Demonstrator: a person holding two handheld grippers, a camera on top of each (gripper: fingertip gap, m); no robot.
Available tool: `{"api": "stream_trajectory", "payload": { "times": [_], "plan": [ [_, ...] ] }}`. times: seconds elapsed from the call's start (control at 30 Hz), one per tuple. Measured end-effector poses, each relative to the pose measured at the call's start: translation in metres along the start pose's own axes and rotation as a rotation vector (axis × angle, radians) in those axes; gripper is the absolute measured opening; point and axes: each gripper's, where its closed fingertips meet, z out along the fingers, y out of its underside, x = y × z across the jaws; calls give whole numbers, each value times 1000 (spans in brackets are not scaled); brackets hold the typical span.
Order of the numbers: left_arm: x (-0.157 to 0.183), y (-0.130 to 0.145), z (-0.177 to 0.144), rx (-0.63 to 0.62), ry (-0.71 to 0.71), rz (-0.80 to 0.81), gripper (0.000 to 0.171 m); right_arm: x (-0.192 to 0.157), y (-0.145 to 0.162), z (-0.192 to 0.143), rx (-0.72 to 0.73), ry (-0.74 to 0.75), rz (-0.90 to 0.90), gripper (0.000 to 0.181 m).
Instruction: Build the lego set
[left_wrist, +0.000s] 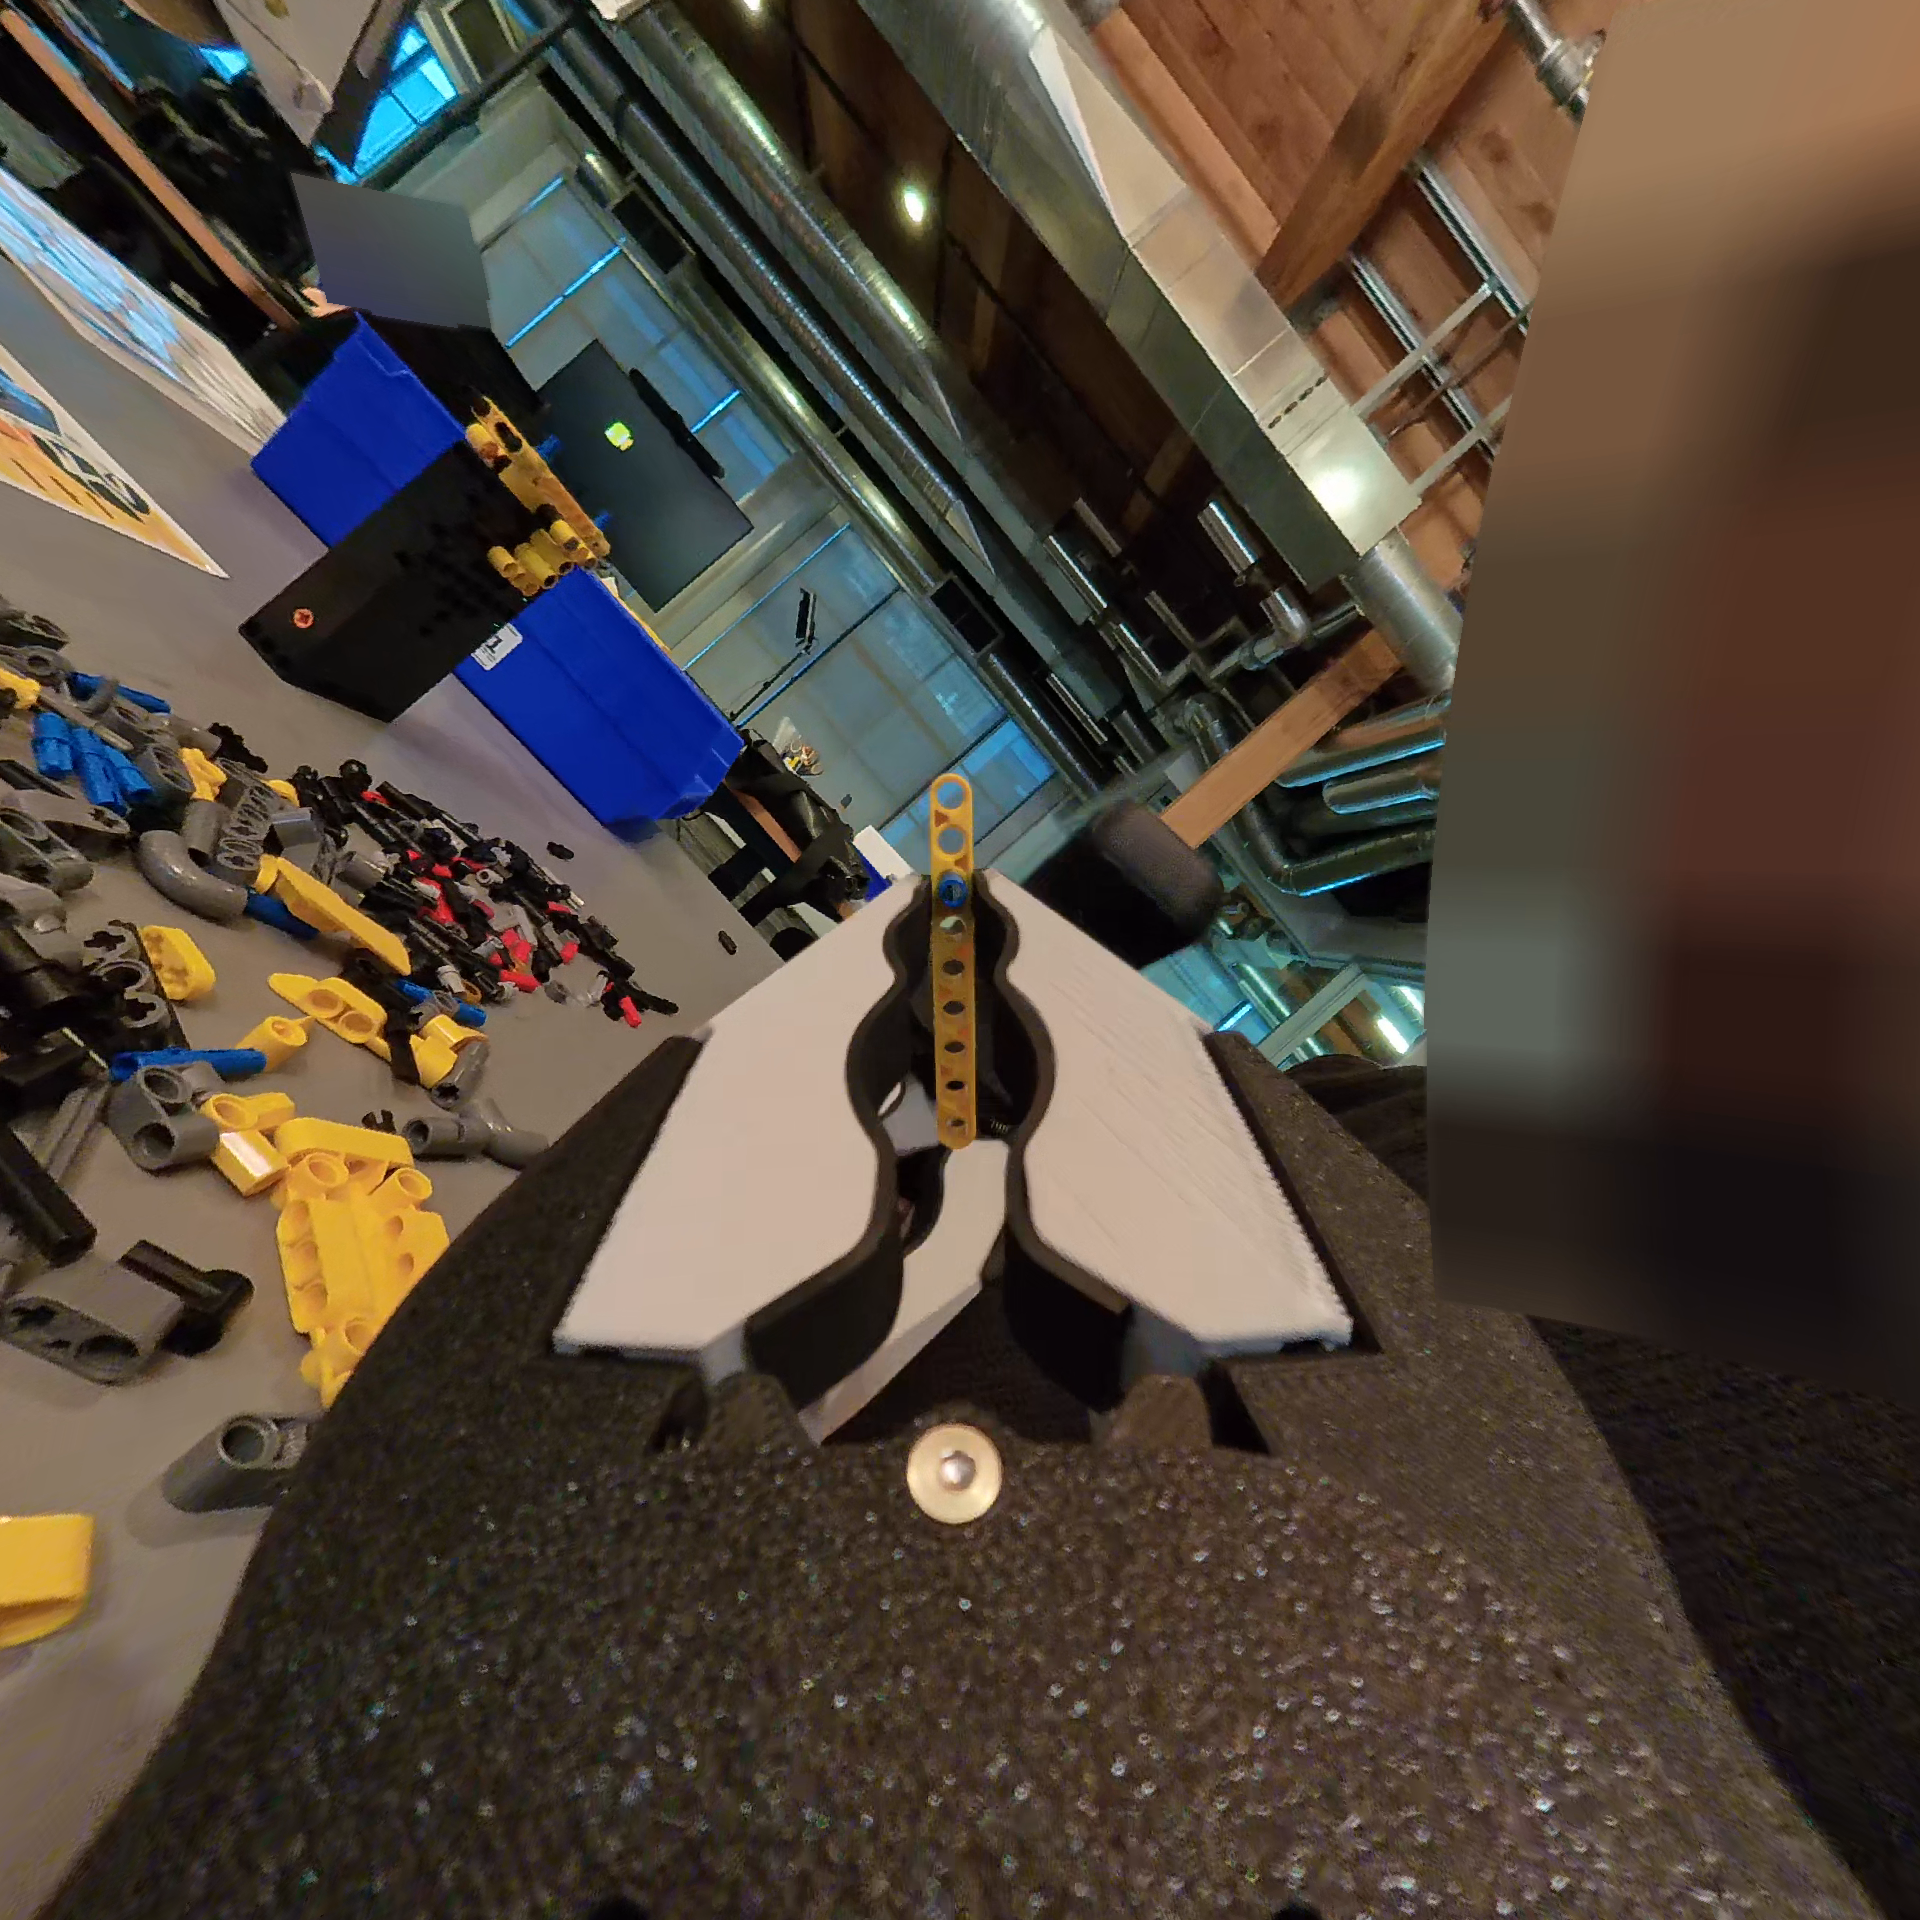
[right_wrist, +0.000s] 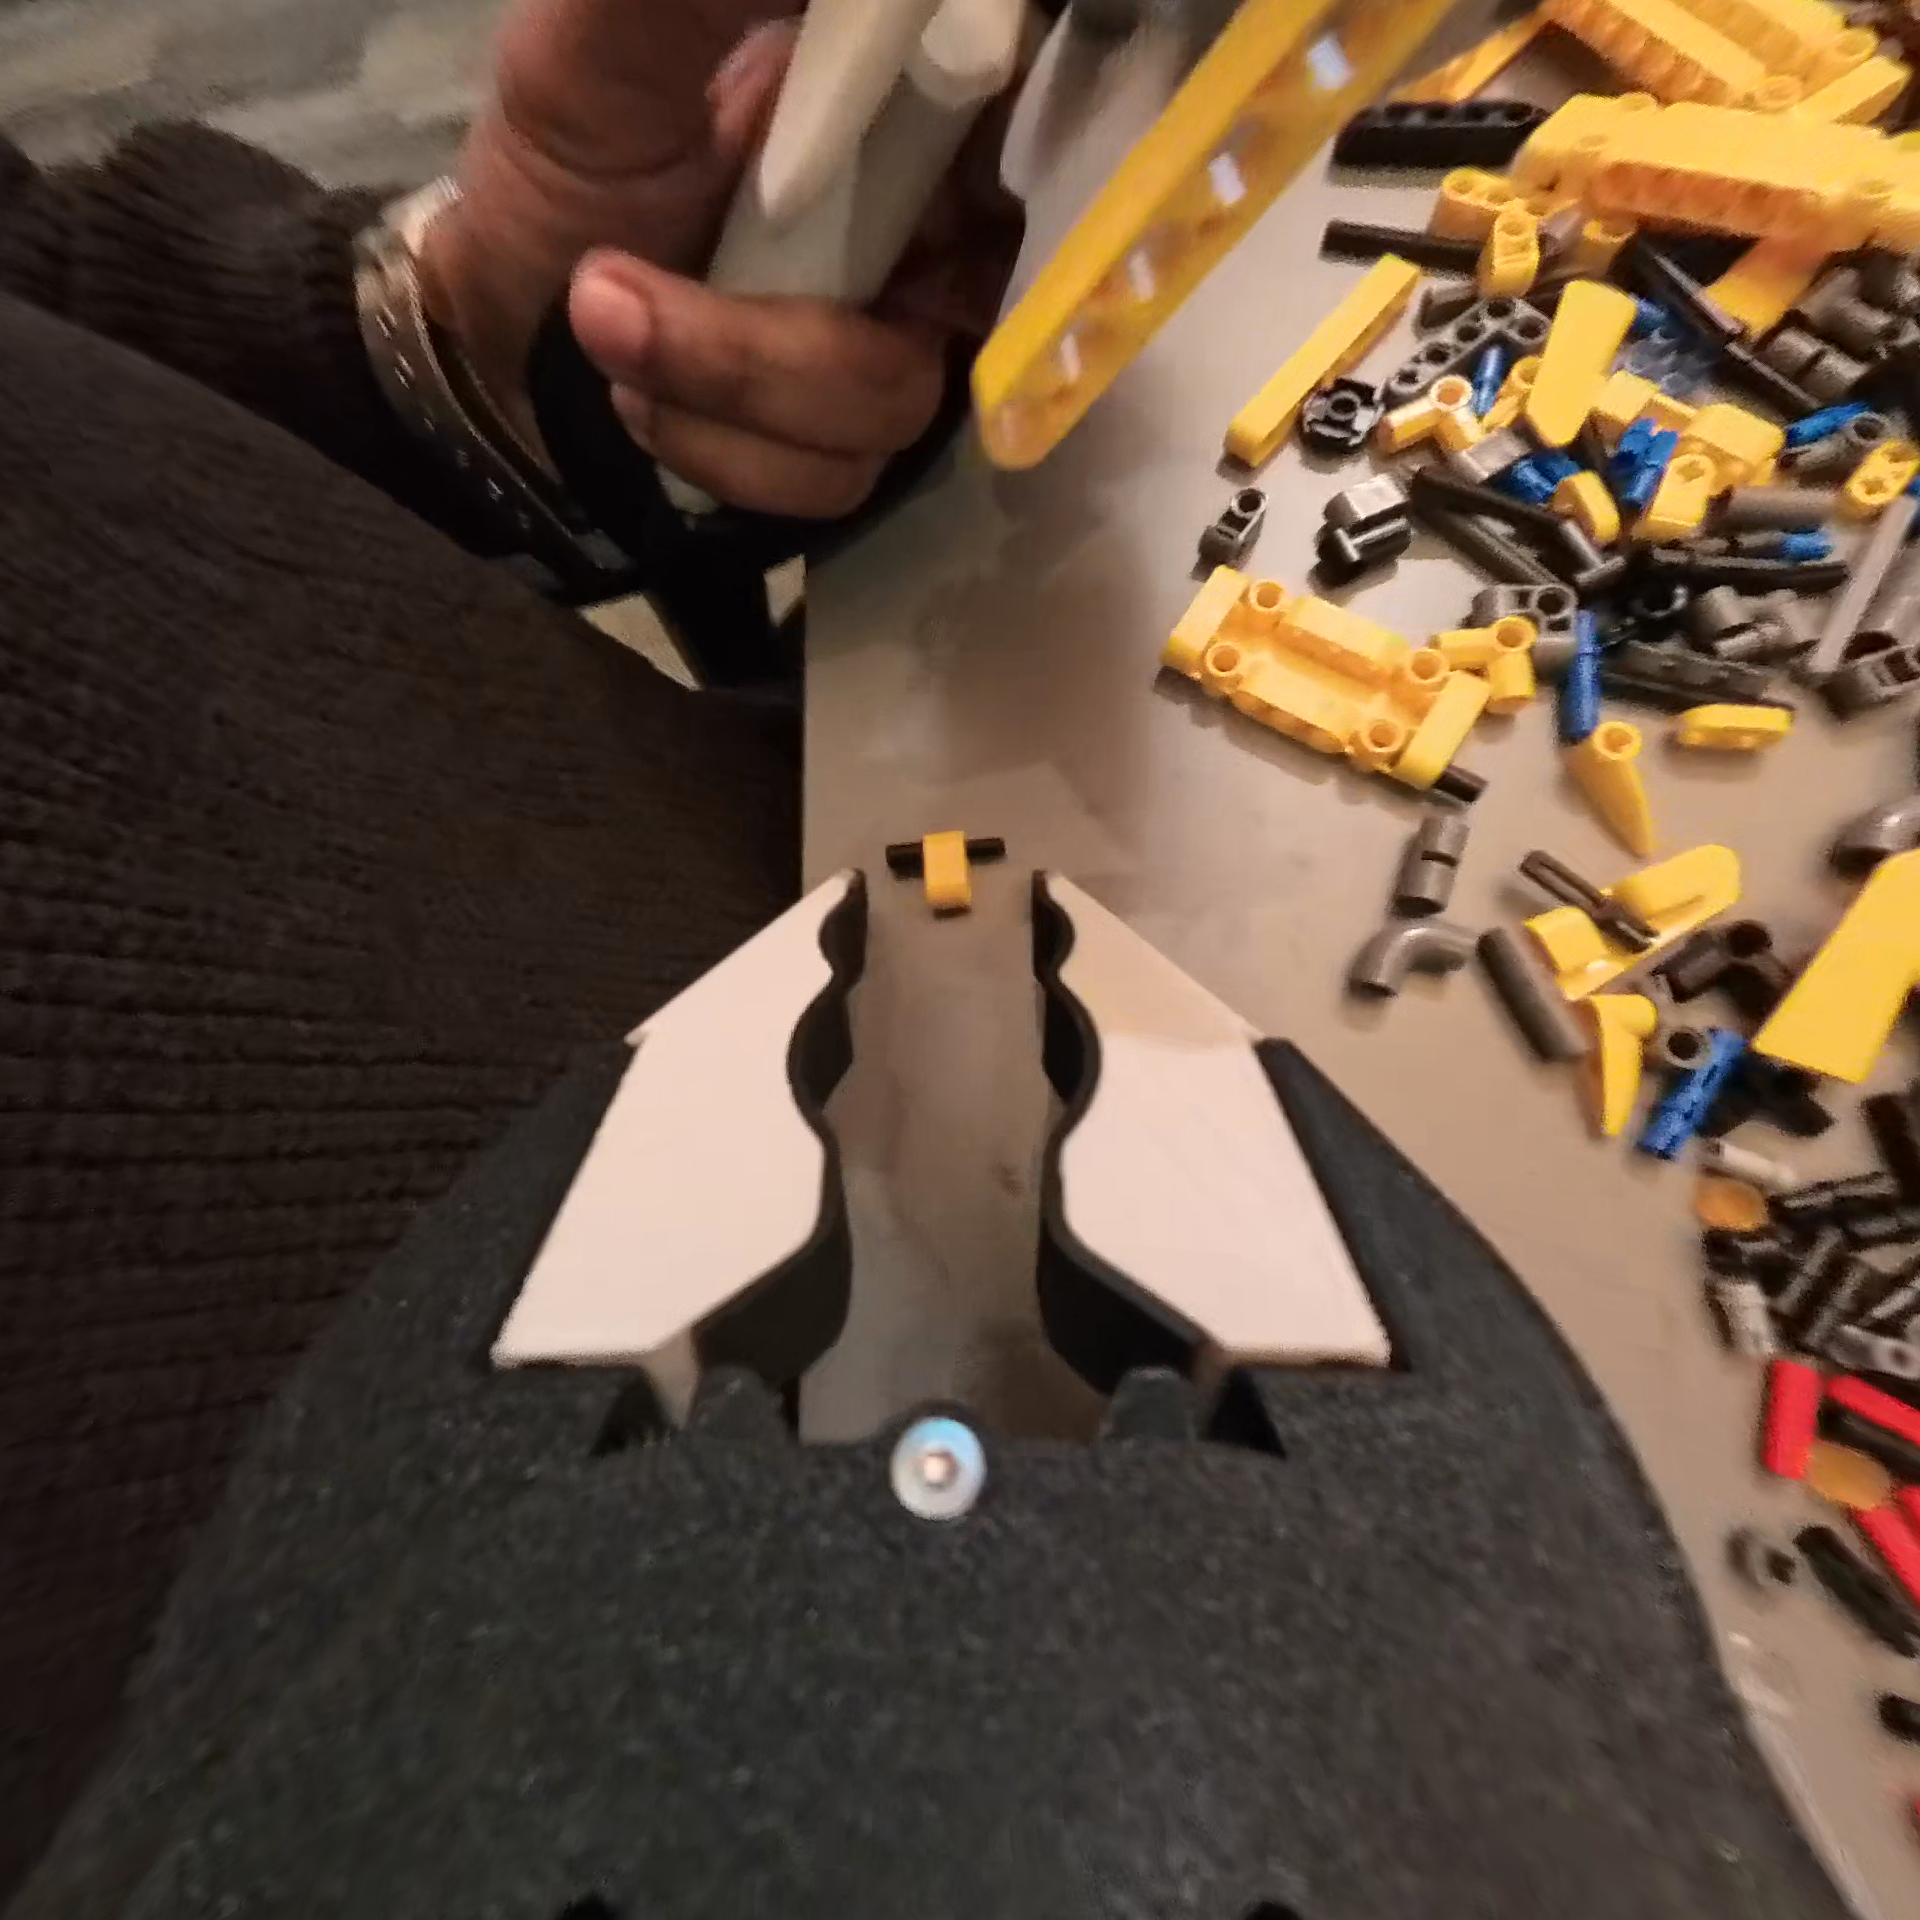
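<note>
- Left wrist view: grey tabletop (left_wrist: 623, 1039) strewn with loose plastic parts, bare strip near its edge; blue bin (left_wrist: 592, 686) carries a white label.
- Left tongs (left_wrist: 953, 935), raised clear, clamped on a thin yellow holed beam (left_wrist: 951, 997).
- Right tongs (right_wrist: 948, 883) apart, by the tabletop edge, small yellow connector (right_wrist: 945, 868) just beyond the tips.
</note>
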Motion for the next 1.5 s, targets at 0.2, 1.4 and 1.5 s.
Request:
{"api": "stream_trajectory", "payload": {
  "times": [0.2,1.4,1.5],
  "plan": [
    [3,-1,-1,4,26,-8,7,3,0,2,3,98,-140,20],
    [1,4,2,-25,3,9,7,23,67,-69,-101,393,193,25],
    [1,4,2,-23,3,7,7,5,62,-61,-77,283,204,27]
  ]
}}
